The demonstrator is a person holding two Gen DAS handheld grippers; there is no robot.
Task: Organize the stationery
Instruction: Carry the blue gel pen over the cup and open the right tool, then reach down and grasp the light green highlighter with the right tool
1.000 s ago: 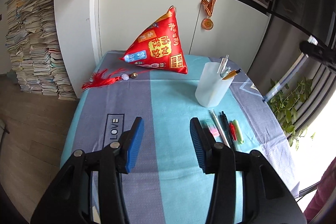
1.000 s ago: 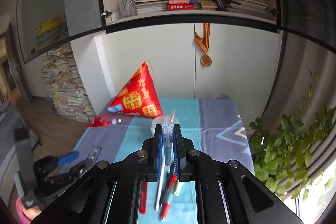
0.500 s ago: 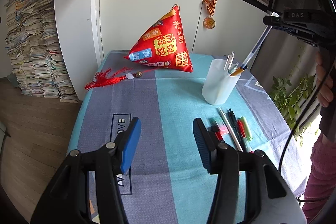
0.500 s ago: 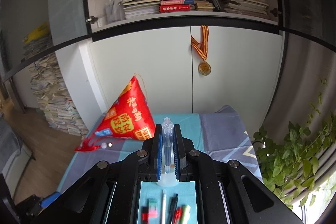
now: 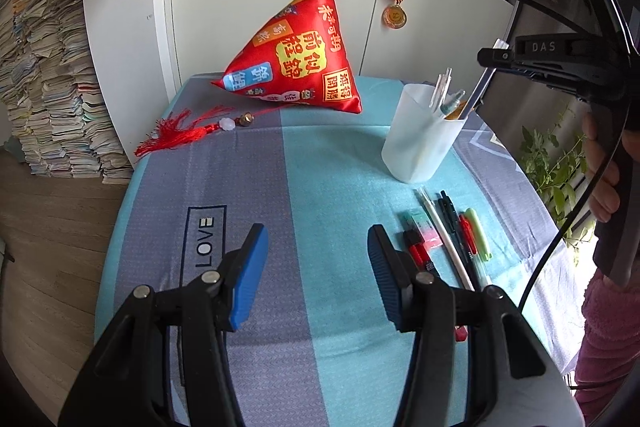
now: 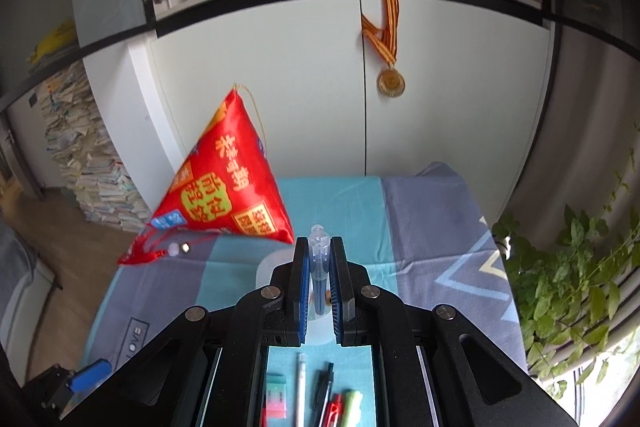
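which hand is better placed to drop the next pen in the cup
Right. The right hand-held gripper is already shut on a pen whose tip is at the cup mouth. The left hand-held gripper is open, empty, short of the cup.

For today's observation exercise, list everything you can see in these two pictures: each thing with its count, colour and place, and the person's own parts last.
Pen cup: one, translucent white, on the tablecloth, several pens inside.
Clear pen: one, dark refill, clamped in the right gripper, lower end in the cup.
Loose stationery: a row of pens, highlighter and pastel eraser, in front of the cup.
Red cushion: one, pyramid-shaped, far end of the table.
Red tassel: one, beside the cushion.
Medal: one, gold, hanging on the cabinet.
Tablecloth: blue and grey stripes.
Left gripper: open, empty.
Right gripper: shut on the pen.
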